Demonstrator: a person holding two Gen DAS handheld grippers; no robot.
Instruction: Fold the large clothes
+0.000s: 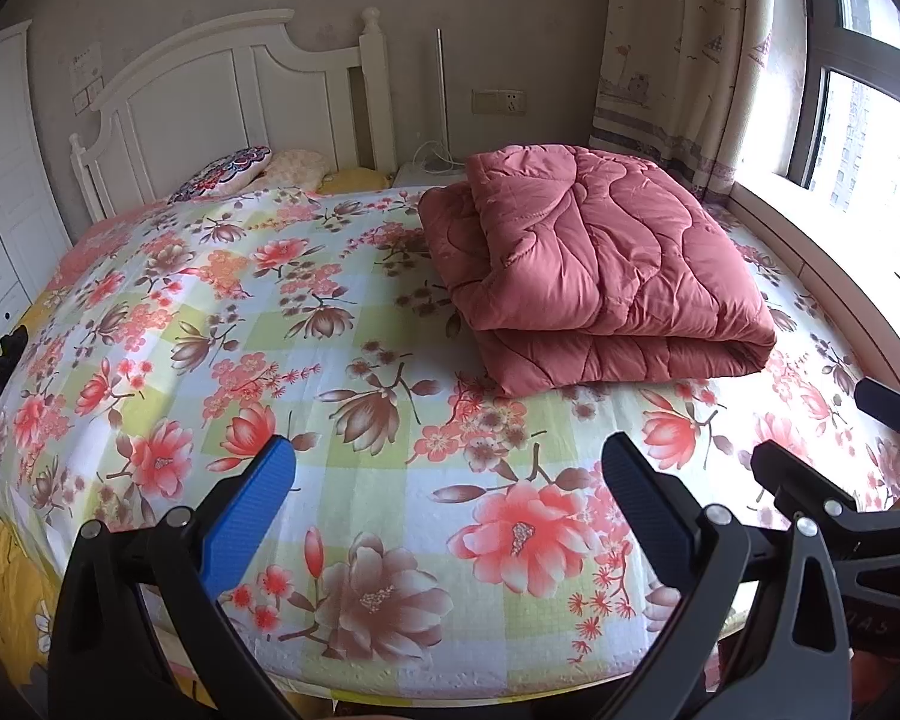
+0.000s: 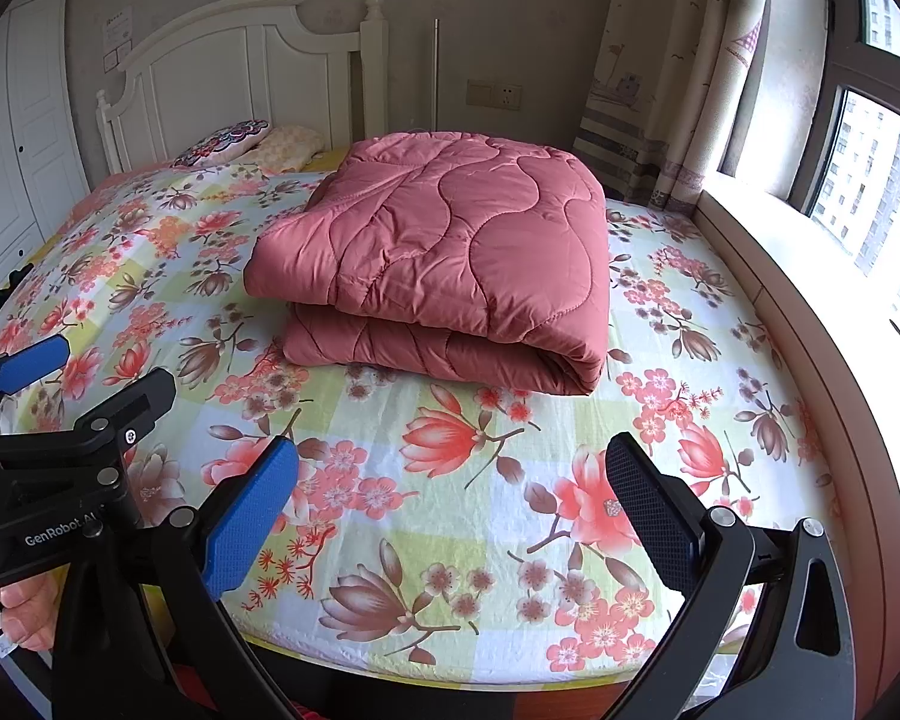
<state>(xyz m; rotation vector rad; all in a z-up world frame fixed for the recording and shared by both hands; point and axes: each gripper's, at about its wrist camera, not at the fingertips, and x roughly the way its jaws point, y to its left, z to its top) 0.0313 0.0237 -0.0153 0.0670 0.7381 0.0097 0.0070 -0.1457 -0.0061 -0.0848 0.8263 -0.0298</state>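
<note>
A pink quilted comforter (image 1: pixel 594 264) lies folded in a thick stack on the bed, toward the window side; it also shows in the right wrist view (image 2: pixel 444 258). My left gripper (image 1: pixel 450 480) is open and empty, held over the foot of the bed, well short of the comforter. My right gripper (image 2: pixel 453 480) is open and empty too, over the foot of the bed, apart from the comforter. The right gripper shows at the right edge of the left wrist view (image 1: pixel 834 450), and the left gripper shows at the left edge of the right wrist view (image 2: pixel 90 372).
The bed has a floral sheet (image 1: pixel 330 360) and a white headboard (image 1: pixel 222 96). Pillows (image 1: pixel 240 171) lie at the head. A curtain (image 1: pixel 678 60) and window ledge (image 2: pixel 810 300) run along the right. White wardrobe doors (image 1: pixel 0 192) stand at the left.
</note>
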